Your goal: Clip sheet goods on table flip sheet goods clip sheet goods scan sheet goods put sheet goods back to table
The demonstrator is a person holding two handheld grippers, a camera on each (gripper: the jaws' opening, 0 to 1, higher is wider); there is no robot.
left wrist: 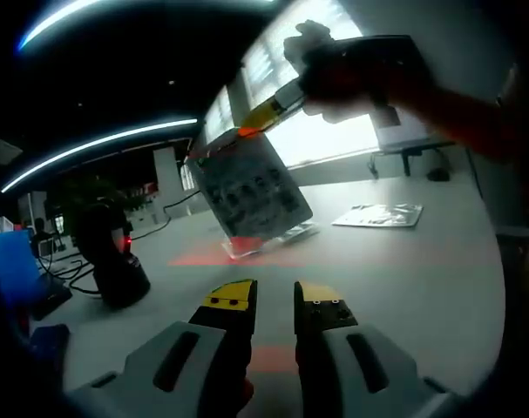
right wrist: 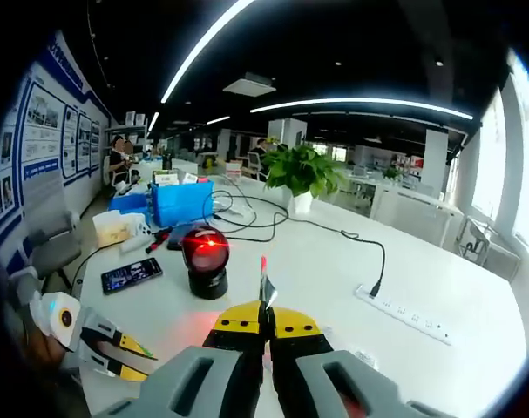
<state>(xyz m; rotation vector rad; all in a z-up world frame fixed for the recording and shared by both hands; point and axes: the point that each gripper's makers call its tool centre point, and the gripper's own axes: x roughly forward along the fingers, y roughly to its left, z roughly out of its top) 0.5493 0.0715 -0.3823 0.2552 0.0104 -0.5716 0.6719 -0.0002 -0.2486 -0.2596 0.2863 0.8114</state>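
A clear packet of sheet goods (left wrist: 251, 192) with dark items inside hangs tilted over the white table (left wrist: 421, 279), its lower edge close to the tabletop. My right gripper (left wrist: 257, 122) comes in from the upper right and is shut on the packet's top edge. In the right gripper view the packet (right wrist: 264, 289) shows edge-on between the closed yellow-tipped jaws of my right gripper (right wrist: 266, 320). My left gripper (left wrist: 274, 300) sits low over the table, open and holding nothing, short of the packet. It also shows at lower left (right wrist: 129, 357). A black scanner (right wrist: 207, 261) glows red and casts red light on the table.
The scanner (left wrist: 116, 266) stands left of the packet. A second packet (left wrist: 379, 215) lies flat at the right. A phone (right wrist: 132, 275), a blue box (right wrist: 181, 202), cables, a potted plant (right wrist: 299, 170) and a power strip (right wrist: 403, 315) share the table.
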